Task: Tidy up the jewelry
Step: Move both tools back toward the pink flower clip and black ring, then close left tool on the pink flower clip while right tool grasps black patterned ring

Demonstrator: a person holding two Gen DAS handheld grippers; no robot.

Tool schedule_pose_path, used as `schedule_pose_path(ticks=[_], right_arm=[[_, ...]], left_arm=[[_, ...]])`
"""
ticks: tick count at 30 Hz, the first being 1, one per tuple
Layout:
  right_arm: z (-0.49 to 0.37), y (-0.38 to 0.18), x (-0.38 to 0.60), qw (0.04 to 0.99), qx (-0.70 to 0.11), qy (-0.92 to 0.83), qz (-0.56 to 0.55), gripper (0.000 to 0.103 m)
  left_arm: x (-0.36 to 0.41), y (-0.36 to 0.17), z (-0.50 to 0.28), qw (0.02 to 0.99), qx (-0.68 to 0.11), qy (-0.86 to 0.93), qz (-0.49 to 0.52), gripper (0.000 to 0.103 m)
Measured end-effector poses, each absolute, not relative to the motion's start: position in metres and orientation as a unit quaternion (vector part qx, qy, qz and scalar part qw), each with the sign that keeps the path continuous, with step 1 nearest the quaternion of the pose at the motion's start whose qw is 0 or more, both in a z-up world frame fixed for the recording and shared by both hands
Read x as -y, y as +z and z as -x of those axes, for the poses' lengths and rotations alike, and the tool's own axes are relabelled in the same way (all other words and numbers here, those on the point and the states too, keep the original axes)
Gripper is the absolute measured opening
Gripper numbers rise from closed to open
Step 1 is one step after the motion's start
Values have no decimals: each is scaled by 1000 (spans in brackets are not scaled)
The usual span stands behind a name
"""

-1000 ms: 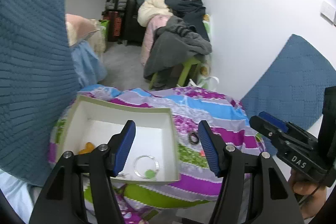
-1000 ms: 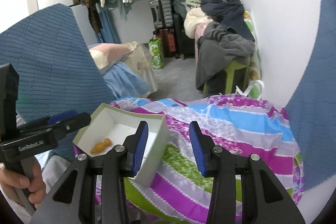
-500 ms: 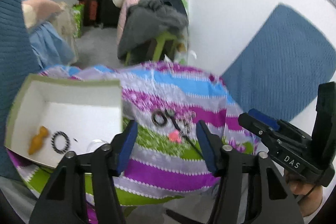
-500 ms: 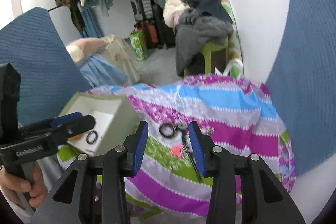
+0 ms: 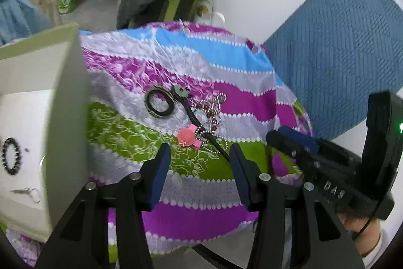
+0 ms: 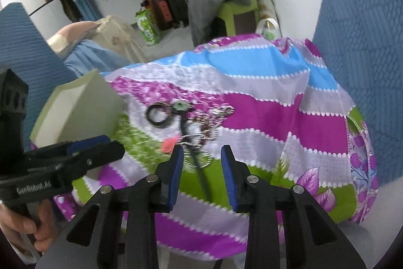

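We hover both tongs, left gripper and right gripper, closing but empty; jewelry pile lies mid-frame, beside the box. Better to pinch one piece cleanly.

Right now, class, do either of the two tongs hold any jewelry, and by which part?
Nothing is held. The left tongs and right tongs are both closing in the air above the tangled beaded chains on the striped cloth.

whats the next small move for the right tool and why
Probably lower the right tool onto the black cord that lies on the striped cloth. Its jaws are closing with nothing pressed between them yet, and the cord runs straight into the gap, apart from the box.
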State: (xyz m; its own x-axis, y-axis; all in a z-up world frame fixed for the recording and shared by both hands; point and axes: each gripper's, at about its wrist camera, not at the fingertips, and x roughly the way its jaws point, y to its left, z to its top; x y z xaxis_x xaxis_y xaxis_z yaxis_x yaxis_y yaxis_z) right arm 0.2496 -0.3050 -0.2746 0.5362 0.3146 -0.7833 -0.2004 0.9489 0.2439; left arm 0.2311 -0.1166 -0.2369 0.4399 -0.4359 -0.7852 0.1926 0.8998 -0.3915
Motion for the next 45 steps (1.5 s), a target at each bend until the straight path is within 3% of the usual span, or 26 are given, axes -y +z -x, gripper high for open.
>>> schedule_pose_path(ticks=[7,12,18,20,21,45], right_arm=[[-282,-298,311,866,-467,163,-78,28],[-301,-306,305,859,-467,198,-71,22],[-318,-319,292,841,-484,237,-60,18],[-321,-323,287,837,-488,242,-53,18],[-323,-324,286,836,-490,243,-50,18],[-344,-340,232,800,-503,319,-67,18]], left_arm=[[138,-271,-251,833,-514,-188,84,49],[147,-287,-260,834,-516,-188,60,48],[152,-294,-263,836,-513,-190,35,38],[153,-295,-266,838,-512,-188,29,31],[152,-295,-267,837,-511,-192,34,23],[113,-285,-257,840,-512,-148,98,23]])
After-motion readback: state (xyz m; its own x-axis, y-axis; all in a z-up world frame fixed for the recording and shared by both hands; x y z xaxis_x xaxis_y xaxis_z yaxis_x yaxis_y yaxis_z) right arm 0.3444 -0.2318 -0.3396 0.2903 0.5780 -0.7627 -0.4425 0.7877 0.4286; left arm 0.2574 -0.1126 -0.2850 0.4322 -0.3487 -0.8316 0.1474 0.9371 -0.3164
